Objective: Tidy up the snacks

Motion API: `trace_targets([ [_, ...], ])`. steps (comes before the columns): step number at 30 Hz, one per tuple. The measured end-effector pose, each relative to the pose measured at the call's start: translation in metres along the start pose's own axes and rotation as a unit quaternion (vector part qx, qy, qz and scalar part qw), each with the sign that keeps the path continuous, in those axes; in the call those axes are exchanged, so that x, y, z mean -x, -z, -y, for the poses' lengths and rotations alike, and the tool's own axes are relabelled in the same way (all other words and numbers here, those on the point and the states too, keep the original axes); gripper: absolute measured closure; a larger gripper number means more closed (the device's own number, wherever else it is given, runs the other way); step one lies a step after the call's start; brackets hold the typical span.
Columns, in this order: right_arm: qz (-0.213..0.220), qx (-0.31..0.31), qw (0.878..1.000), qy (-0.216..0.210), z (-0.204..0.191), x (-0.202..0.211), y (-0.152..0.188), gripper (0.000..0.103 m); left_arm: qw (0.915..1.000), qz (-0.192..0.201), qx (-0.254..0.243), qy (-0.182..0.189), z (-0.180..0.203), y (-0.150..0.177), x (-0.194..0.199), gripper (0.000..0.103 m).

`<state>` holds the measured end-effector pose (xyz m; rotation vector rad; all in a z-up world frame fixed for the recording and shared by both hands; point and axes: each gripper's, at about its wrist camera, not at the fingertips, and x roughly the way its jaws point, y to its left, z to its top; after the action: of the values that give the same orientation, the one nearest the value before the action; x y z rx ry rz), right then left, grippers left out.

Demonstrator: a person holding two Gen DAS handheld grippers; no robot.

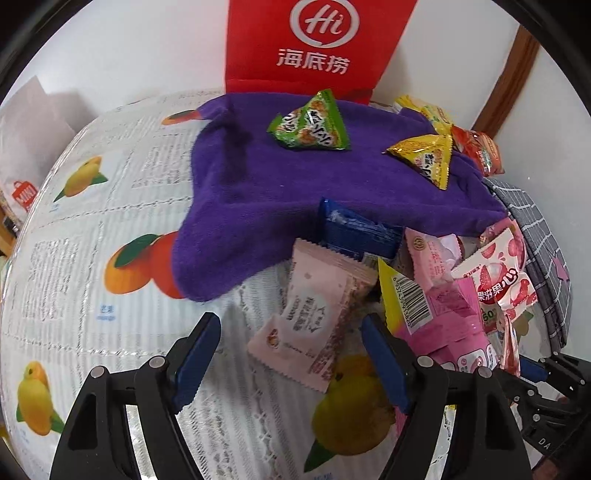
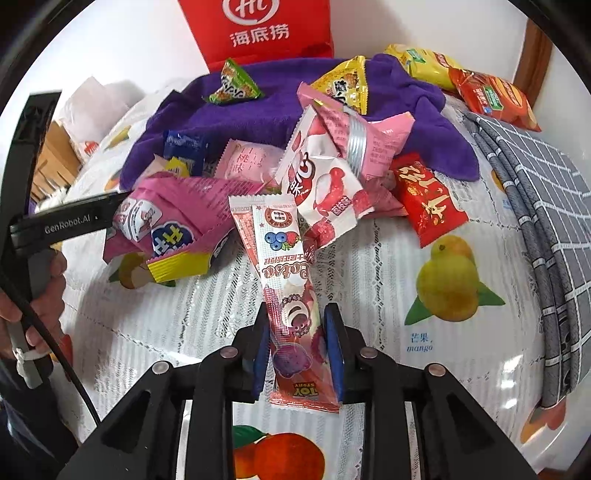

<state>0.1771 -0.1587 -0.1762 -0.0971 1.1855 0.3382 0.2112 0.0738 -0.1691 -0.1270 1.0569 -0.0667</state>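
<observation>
My left gripper (image 1: 291,317) hangs open over a pale pink snack packet (image 1: 310,317) lying on the fruit-print tablecloth (image 1: 92,258), pads clear of it. Beyond it is a heap of packets: a blue one (image 1: 354,229), a yellow-edged one (image 1: 402,295) and a strawberry one (image 1: 498,280). On the purple towel (image 1: 266,192) lie a green triangle pack (image 1: 310,125) and a yellow one (image 1: 428,155). My right gripper (image 2: 297,308) is shut on a long pink stick packet (image 2: 280,258), pads against its two edges; its far end rests against the heap.
A red paper bag (image 2: 258,26) stands against the wall behind the towel. A folded grey checked cloth (image 2: 546,206) lies at the right. Orange and yellow chip bags (image 2: 491,96) sit at the far right. A hand (image 2: 40,288) holds the left gripper.
</observation>
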Motion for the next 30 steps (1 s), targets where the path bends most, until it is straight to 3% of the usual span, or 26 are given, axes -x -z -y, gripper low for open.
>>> trace_targets([
  [9,0.013,0.004,1.000,0.008,-0.004,-0.001,0.004,0.075,0.9998,0.009,-0.012,0.011,0.006,-0.002,-0.009,0.027],
  [11,0.015,0.001,1.000,0.006,-0.003,0.000,0.004,0.076,0.9997,0.015,-0.013,0.017,0.006,-0.002,-0.008,0.032],
  [16,0.015,-0.004,1.000,0.003,-0.001,0.001,0.005,0.077,0.9996,0.019,-0.019,-0.003,0.007,-0.002,-0.008,0.059],
  [19,0.012,-0.022,0.999,-0.025,0.005,0.004,0.005,0.078,0.9997,0.017,-0.018,0.004,0.005,-0.001,-0.006,0.066],
  [30,0.030,-0.046,0.997,-0.047,0.010,0.026,0.010,0.081,0.9998,0.017,-0.004,0.002,-0.005,0.007,0.018,0.070],
])
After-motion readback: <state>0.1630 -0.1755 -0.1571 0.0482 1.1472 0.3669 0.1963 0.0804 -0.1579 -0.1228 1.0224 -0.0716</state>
